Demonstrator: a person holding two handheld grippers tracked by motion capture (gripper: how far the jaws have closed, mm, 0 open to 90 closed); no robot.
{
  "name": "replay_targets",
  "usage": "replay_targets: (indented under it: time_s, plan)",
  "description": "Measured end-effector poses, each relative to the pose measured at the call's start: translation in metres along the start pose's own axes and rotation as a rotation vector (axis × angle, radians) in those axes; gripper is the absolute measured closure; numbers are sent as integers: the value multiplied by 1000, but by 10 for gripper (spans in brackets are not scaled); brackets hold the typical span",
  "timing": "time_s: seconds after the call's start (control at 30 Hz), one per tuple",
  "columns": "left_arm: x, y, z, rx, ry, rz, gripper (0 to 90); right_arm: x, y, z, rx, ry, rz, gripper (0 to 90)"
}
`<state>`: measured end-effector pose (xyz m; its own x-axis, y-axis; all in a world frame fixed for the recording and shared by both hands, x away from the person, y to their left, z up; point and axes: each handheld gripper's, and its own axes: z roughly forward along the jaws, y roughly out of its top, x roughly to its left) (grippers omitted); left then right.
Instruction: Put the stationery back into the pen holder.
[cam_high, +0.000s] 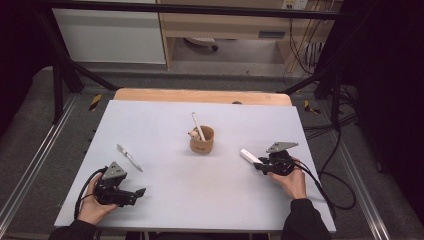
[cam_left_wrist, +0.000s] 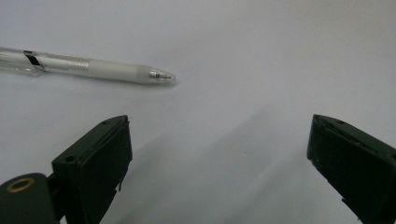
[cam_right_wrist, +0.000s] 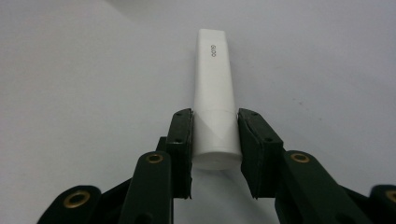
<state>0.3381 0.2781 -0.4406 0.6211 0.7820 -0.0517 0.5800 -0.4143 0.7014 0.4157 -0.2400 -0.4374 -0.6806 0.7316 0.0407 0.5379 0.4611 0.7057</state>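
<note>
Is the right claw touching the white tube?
Touching. The right gripper view shows the right claw with both jaws pressed flat against the white tube, no gap on either side.

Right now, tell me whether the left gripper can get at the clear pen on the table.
Probably yes. The left gripper is open and holds nothing, and the clear pen lies flat on bare table just ahead of its jaws, with nothing between them.
</note>
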Motion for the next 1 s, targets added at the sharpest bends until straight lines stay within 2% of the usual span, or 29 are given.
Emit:
replay_targets:
  time_s: [0.33,0.6,1.0]
  plan:
    - [-5,2,0,1,-7,41,66,15,13,-8,4,63,-9,671]
    - [-10,5,3,9,-19,72,69,32,24,-10,19,137,-33,672]
    - [-25,19,10,2,-47,144,87,52,38,-8,28,206,-55,672]
